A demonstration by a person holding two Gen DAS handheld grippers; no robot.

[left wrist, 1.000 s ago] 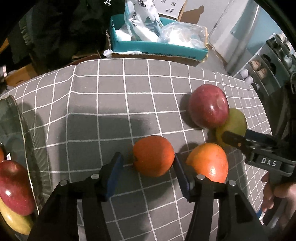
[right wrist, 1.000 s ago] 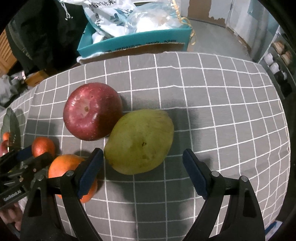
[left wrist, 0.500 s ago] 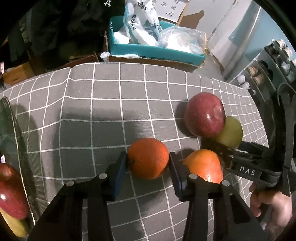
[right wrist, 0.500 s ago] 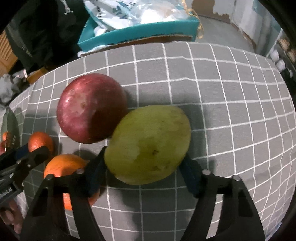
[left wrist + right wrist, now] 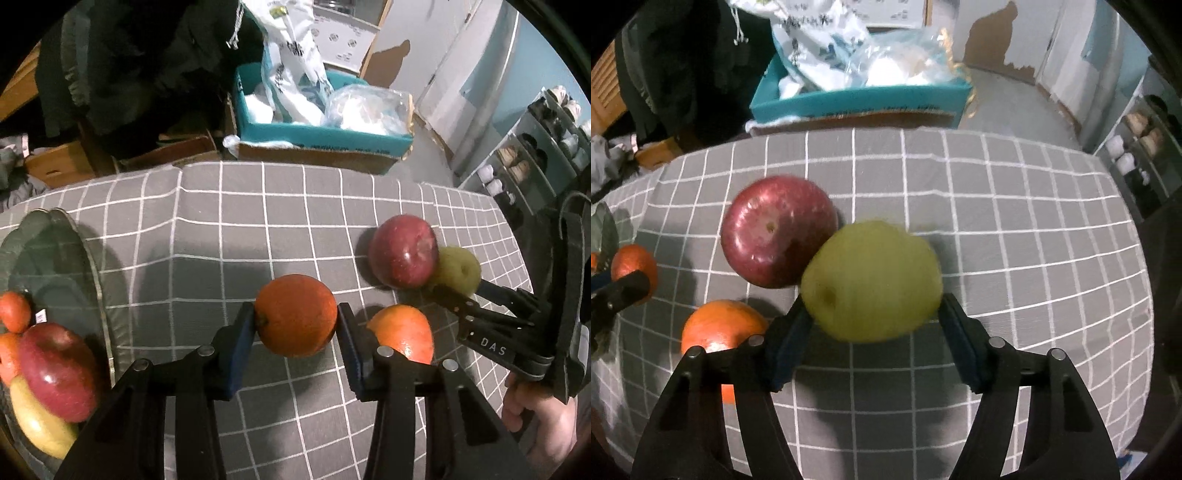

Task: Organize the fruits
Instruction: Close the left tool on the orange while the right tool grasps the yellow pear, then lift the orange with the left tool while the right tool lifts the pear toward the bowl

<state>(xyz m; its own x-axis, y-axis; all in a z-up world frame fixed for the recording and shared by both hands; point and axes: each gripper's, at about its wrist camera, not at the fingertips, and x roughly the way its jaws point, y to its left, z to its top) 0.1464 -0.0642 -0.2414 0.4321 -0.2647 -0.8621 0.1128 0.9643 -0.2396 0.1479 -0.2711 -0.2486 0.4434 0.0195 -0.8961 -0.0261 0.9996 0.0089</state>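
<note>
Between left gripper [image 5: 296, 322] pads: round orange [image 5: 295, 315]; right gripper [image 5: 872, 322] clamps yellow-green mango [image 5: 871, 280].

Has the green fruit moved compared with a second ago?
Yes. The green fruit now overlaps the red apple and sits higher against the checked cloth, clamped in the right tool.

On my right gripper [image 5: 458, 295], off to the right of my left tongs, I read "DAS" in white. The print on the white bag [image 5: 291, 85] and the teal box [image 5: 317, 142] beyond is too blurred to read.
</note>
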